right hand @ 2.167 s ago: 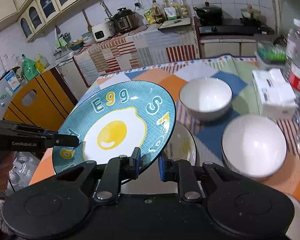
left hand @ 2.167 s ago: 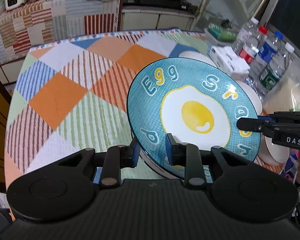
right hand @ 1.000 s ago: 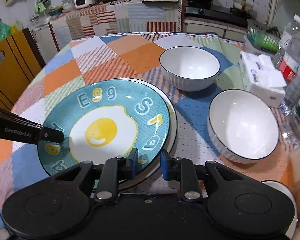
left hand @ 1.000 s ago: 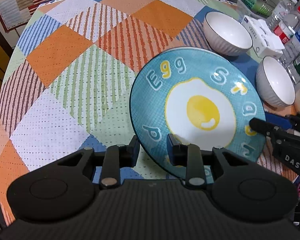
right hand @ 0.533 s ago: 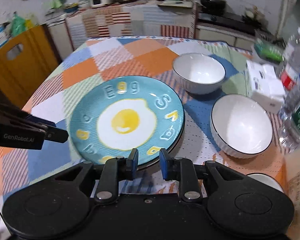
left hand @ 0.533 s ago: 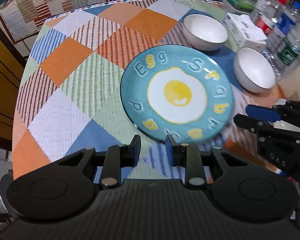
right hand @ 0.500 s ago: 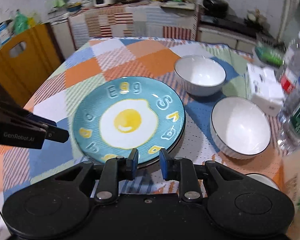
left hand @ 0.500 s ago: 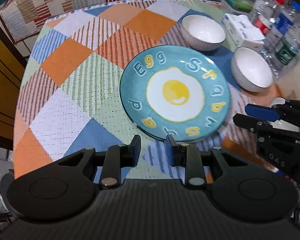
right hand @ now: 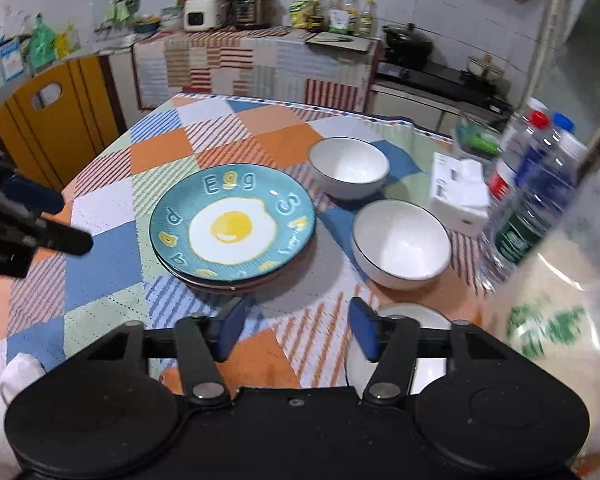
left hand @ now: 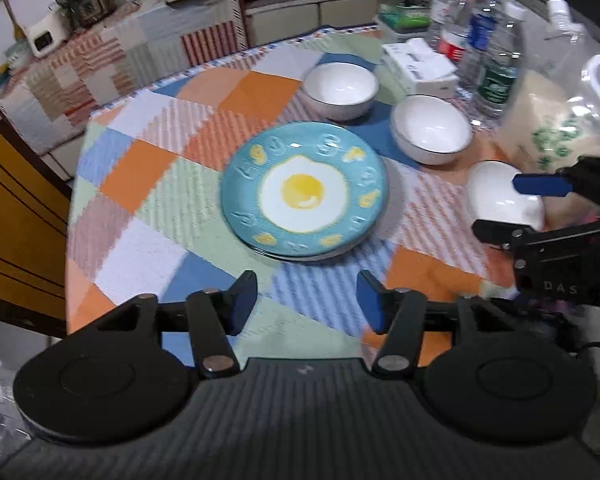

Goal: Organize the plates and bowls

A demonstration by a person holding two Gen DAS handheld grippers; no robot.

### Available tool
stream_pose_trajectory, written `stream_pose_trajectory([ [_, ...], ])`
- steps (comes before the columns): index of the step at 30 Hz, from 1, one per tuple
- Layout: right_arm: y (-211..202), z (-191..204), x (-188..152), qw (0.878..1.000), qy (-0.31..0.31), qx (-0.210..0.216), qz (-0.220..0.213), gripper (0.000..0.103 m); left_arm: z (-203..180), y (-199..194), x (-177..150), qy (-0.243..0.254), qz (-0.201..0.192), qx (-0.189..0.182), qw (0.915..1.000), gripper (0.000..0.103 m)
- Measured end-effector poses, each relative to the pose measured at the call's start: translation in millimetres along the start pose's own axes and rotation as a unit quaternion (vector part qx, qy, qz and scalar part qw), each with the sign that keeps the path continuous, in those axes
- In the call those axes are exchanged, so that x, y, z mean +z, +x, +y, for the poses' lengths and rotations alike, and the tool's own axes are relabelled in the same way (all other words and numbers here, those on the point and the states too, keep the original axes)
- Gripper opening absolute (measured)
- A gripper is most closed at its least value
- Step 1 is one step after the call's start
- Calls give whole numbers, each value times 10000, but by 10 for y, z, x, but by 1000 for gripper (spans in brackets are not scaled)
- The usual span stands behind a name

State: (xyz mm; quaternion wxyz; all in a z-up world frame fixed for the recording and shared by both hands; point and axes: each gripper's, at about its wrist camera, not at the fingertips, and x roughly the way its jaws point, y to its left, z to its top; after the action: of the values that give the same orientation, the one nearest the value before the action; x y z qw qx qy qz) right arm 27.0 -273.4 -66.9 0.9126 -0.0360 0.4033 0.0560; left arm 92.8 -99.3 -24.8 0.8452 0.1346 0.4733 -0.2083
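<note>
The left gripper [left hand: 306, 300] hangs above the near part of the table [left hand: 148, 216], which is covered in a patchwork cloth. Its jaws are opening and nothing is between them, only cloth below. Straight ahead of its fingers, clear of them, the blue plate [left hand: 304, 190] with a fried-egg picture lies flat on top of another plate [left hand: 300, 257], of which only a thin edge shows underneath.

Ahead and to the right of that stack stand two white bowls: the far bowl [left hand: 340, 88] beyond the plate, and the near bowl [left hand: 430, 128] just right of it, apart from each other. Farther right, a third white bowl [left hand: 504, 200] sits close to the table edge, partly behind the tips of the right gripper [left hand: 512, 208], which reaches in from the right side of the left camera's view.

In the right camera's view, the right gripper [right hand: 294, 328] also has its jaws opening with nothing between them. The blue plate [right hand: 232, 222] lies ahead and a little left of its fingers, not touching them. The third bowl [right hand: 412, 316] is just under and behind its right finger. Beyond the bowls, to the right, are a white tissue pack [right hand: 458, 196] and several water bottles [right hand: 540, 184]. The left gripper [right hand: 56, 220] enters from the left edge.
</note>
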Motion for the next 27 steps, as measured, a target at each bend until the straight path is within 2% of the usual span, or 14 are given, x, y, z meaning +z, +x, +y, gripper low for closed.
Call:
stream_pose_trajectory([
  [1, -44, -53, -45, 9999, 128, 70, 12, 68, -37, -2, 1, 3, 25, -55, 10000, 55],
  [3, -83, -140, -110, 9994, 297, 148, 66, 73, -137, 15, -3, 106, 70, -107, 9999, 68],
  [4, -105, -175, -154, 9994, 311, 105, 87, 76, -191, 33, 3, 169, 79, -130, 9997, 71],
  [5, -119, -191, -184, 9995, 294, 33, 97, 77, -249, 50, 6, 213, 79, -171, 9996, 73],
  [7, -138, -242, -250, 9995, 253, -102, 129, 87, -364, 94, 17, 305, 47, -353, 9989, 74],
  [9, -156, -311, -318, 9995, 273, -114, 121, 88, -463, 133, 41, 405, 11, -531, 9978, 76],
  [12, -159, -411, -417, 9992, 310, -187, 160, 89, -597, 194, 97, 471, -71, -605, 9970, 79],
  [15, -127, -501, -512, 9987, 374, -294, 160, 89, -724, 296, 168, 493, -103, -725, 9961, 80],
  [17, -103, -562, -590, 9987, 394, -309, 105, 90, -838, 365, 205, 708, -148, -872, 9936, 80],
  [20, -45, -640, -708, 9985, 337, -428, -37, 92, -982, 473, 232, 902, -224, -853, 9920, 80],
  [22, 30, -708, -786, 9979, 358, -530, -28, 92, -1032, 575, 256, 871, -177, -963, 9914, 80],
  [27, 225, -823, -937, 9974, 510, -477, 186, 92, -1091, 901, 336, 601, -90, -1152, 9915, 77],
])
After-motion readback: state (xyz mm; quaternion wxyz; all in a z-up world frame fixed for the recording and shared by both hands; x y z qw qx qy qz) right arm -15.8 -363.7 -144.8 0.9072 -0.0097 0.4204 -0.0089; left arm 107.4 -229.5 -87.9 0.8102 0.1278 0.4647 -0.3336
